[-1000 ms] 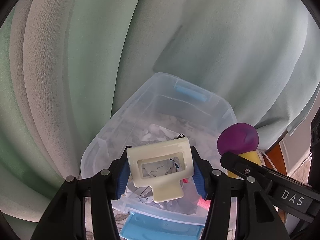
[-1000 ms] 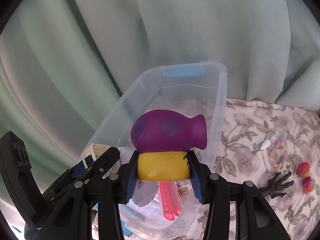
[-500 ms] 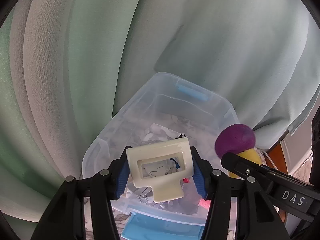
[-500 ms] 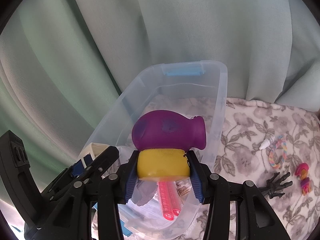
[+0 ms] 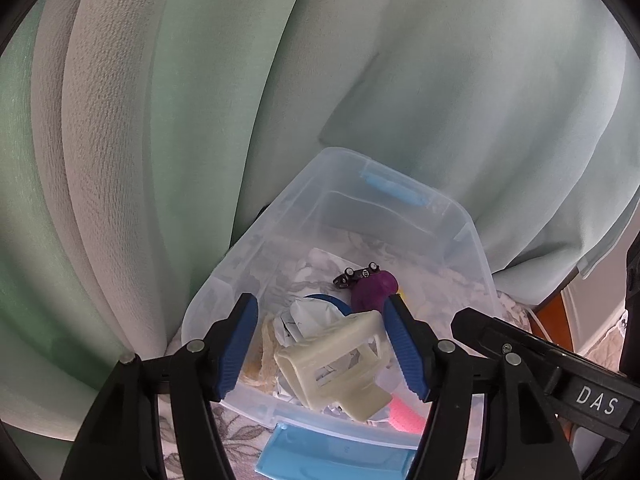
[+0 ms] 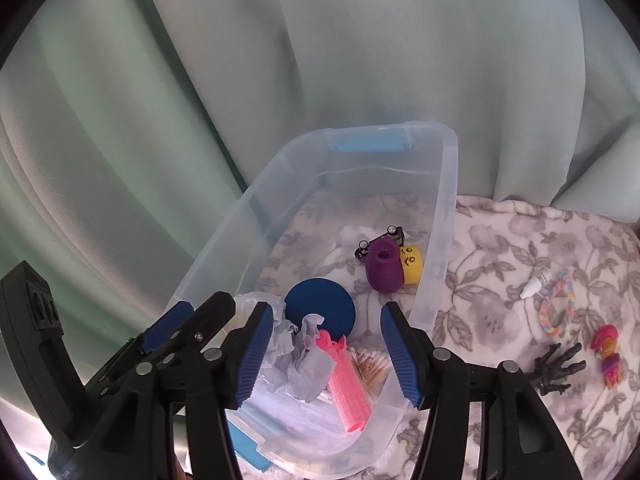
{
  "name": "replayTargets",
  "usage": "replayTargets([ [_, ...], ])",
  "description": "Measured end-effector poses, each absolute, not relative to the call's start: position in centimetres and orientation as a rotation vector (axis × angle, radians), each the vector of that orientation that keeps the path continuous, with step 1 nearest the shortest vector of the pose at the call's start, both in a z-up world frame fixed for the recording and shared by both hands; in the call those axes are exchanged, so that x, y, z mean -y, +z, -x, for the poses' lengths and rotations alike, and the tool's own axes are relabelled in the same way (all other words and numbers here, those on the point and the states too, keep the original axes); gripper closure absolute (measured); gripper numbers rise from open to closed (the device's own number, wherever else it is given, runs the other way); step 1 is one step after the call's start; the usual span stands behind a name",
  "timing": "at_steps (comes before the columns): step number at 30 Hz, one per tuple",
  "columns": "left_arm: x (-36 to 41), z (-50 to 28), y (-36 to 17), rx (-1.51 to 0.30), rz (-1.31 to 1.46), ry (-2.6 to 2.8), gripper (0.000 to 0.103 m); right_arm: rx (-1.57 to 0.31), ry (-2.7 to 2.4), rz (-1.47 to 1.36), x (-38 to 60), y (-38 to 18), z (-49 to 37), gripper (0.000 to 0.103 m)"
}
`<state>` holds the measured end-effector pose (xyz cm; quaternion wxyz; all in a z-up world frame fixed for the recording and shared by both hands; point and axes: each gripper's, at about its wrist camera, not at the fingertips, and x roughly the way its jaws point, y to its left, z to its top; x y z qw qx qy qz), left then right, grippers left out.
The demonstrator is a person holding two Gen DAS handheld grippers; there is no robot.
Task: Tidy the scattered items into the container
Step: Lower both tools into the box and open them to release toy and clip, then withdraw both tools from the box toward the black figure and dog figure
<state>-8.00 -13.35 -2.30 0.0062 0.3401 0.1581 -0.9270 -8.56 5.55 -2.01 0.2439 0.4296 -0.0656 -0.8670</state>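
Both grippers stand wide over the clear plastic container (image 6: 444, 208).
Left gripper (image 5: 320, 344) and right gripper (image 6: 328, 356) hold nothing; the cream plastic bracket (image 5: 340, 368) lies lower centre.

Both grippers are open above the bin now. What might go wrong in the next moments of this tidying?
1. The cream plastic frame sits tilted on the crumpled paper between the open left gripper fingers; it may slide or snag a finger.
2. The right gripper hangs close beside the left one over the clear bin; they might collide.
3. The black skeleton hand, the bracelet and the small white bottle lie outside on the blanket, easily overlooked.
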Motion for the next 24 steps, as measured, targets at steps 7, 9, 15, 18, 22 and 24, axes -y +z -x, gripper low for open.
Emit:
replayTargets([
  [7, 13.7, 7.5, -2.1, -0.542, -1.072, -2.912, 0.037, 0.169, -2.383, -1.169, -5.4, -1.6, 8.2, 0.038],
  [9, 13.7, 7.4, -2.0, -0.56, -1.079, -2.916, 0.036, 0.17, -2.385, -1.166, -5.5, -1.4, 8.1, 0.038],
  [15, 13.7, 7.0, -1.7, -0.587, -1.104, -2.916, 0.036, 0.173, -2.382, -1.14, -5.7, -0.8, 7.5, 0.036],
  [18, 13.4, 6.8, -1.6, -0.579, -1.117, -2.914, 0.033, 0.176, -2.378, -1.117, -5.9, -0.3, 7.0, 0.033],
  [22, 12.7, 6.4, -1.2, -0.56, -1.119, -2.919, 0.022, 0.193, -2.386, -1.091, -6.6, 0.4, 6.3, 0.03],
  [24, 12.4, 6.3, -1.0, -0.553, -1.121, -2.924, 0.022, 0.199, -2.388, -1.085, -7.0, 0.6, 5.9, 0.03],
])
